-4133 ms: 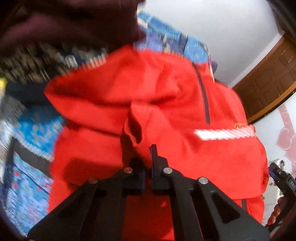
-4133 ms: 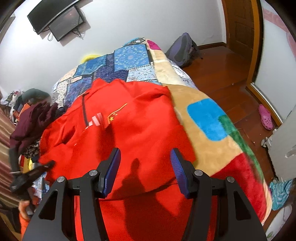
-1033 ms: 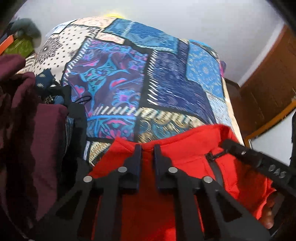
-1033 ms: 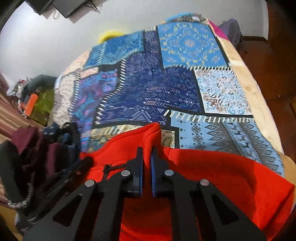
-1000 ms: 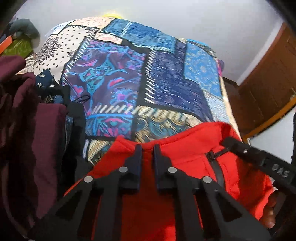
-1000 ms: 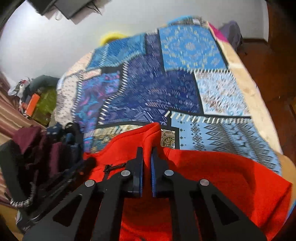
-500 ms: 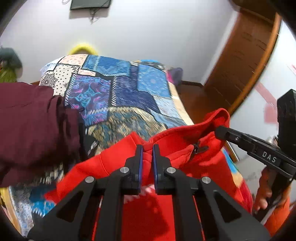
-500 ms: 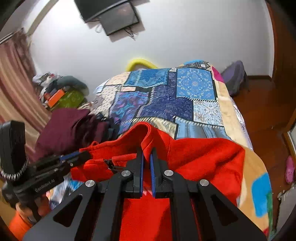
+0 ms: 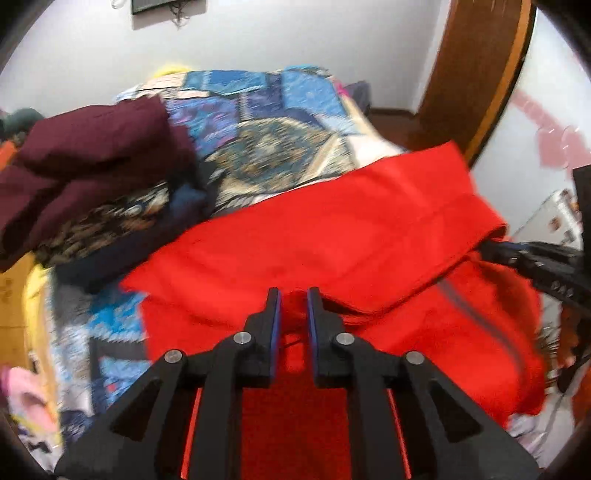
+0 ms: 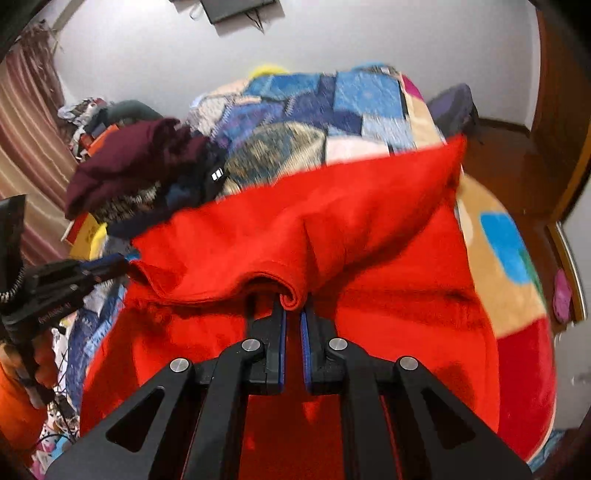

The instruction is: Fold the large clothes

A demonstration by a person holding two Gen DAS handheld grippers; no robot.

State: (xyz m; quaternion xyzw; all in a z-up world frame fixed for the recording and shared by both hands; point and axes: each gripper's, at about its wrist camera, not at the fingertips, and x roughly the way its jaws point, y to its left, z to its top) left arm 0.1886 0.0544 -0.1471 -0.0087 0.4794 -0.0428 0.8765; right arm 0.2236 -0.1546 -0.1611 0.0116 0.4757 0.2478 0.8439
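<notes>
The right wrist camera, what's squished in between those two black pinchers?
In the right wrist view, a rolled edge of the red jacket sits pinched between the right gripper fingers, which are shut on it.

We see a plain white wall (image 10: 369, 33) across the top of the frame, a dark screen (image 10: 236, 9) mounted at upper centre. Striped curtains (image 10: 26, 122) hang at left; brown wooden floor (image 10: 506, 162) and a door frame (image 10: 565, 92) fill the right.

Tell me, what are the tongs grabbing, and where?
The right tongs pinch the folded-over edge of the red fleece jacket. The left tongs have just been opening, fabric between them.
</notes>
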